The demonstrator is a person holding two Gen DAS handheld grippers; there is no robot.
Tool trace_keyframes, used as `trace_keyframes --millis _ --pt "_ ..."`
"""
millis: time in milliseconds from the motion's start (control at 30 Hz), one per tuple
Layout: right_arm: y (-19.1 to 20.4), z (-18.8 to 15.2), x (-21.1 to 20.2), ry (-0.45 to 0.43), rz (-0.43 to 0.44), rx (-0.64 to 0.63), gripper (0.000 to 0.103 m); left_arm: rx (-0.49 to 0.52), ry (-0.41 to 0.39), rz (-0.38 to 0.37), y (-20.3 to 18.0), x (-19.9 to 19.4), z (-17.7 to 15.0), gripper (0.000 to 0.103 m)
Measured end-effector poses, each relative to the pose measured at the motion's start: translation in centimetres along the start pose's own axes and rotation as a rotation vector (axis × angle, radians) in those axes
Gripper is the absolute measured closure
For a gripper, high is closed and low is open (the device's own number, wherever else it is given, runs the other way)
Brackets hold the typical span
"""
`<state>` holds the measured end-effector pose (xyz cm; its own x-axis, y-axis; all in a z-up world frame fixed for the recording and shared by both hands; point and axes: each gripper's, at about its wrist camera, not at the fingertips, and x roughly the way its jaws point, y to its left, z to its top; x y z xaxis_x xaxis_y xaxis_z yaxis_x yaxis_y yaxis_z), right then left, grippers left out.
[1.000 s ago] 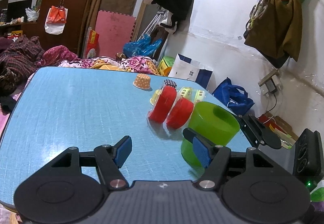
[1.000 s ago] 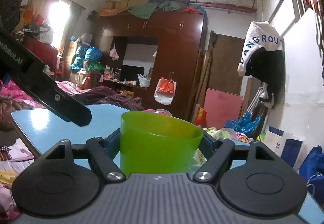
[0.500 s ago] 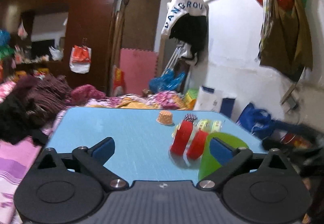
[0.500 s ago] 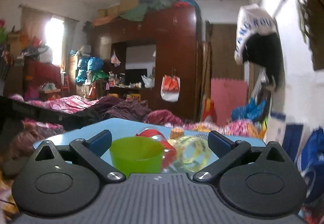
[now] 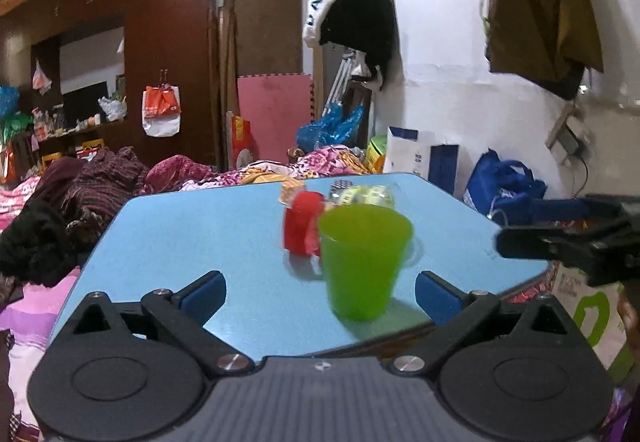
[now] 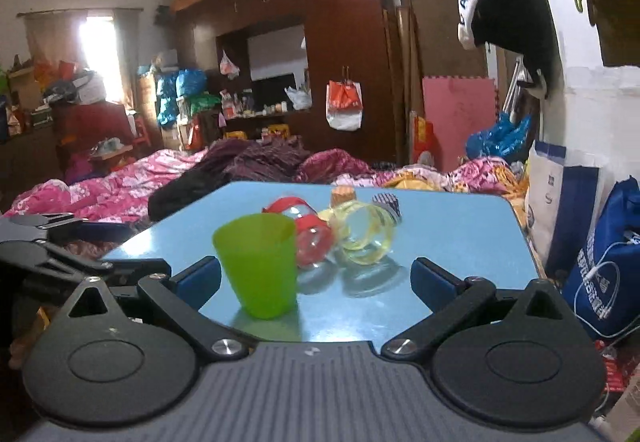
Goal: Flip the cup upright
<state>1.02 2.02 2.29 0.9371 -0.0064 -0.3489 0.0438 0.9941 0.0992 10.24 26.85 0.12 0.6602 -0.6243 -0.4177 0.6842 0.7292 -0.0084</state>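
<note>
A green plastic cup [image 5: 362, 260] stands upright, mouth up, near the front edge of the blue table [image 5: 208, 234]; it also shows in the right wrist view [image 6: 260, 262]. My left gripper [image 5: 318, 292] is open and empty, just in front of the cup, which stands free between and beyond its blue pads [image 5: 202, 292]. My right gripper [image 6: 316, 282] is open and empty, back from the table edge, with the cup toward its left finger. The right gripper shows at the right of the left wrist view [image 5: 568, 242].
Behind the cup lie a clear jar with a red lid [image 6: 310, 234] and a clear jar with a yellow lid [image 6: 362, 238], both on their sides. Two small patterned paper cups [image 6: 342, 196] stand further back. A bed with blankets [image 6: 120, 190] and bags [image 6: 608, 262] surround the table.
My right gripper opened, let go of the green cup and drew back; the cup now stands upright on the table. My left gripper also pulled back and levelled out.
</note>
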Motion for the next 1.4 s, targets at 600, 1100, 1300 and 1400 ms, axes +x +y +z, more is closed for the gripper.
trace_keyframes --millis 600,1100,1300,1400 --pt "-1.1 -0.8 -1.0 0.016 0.068 -0.020 0.001 0.014 0.019 0.072 -1.2 0.6 0.2 0.001" --pt "-1.1 -0.9 -1.0 0.015 0.074 -0.020 0.001 0.027 0.015 0.073 -1.6 0.6 0.2 0.001" --pt "-1.2 -0.9 -1.0 0.015 0.073 -0.019 0.001 0.030 0.013 0.074 -1.7 0.6 0.2 0.001" --pt "-1.3 -0.8 -1.2 0.013 0.072 -0.016 0.001 0.031 0.013 0.074 -1.8 0.6 0.2 0.001"
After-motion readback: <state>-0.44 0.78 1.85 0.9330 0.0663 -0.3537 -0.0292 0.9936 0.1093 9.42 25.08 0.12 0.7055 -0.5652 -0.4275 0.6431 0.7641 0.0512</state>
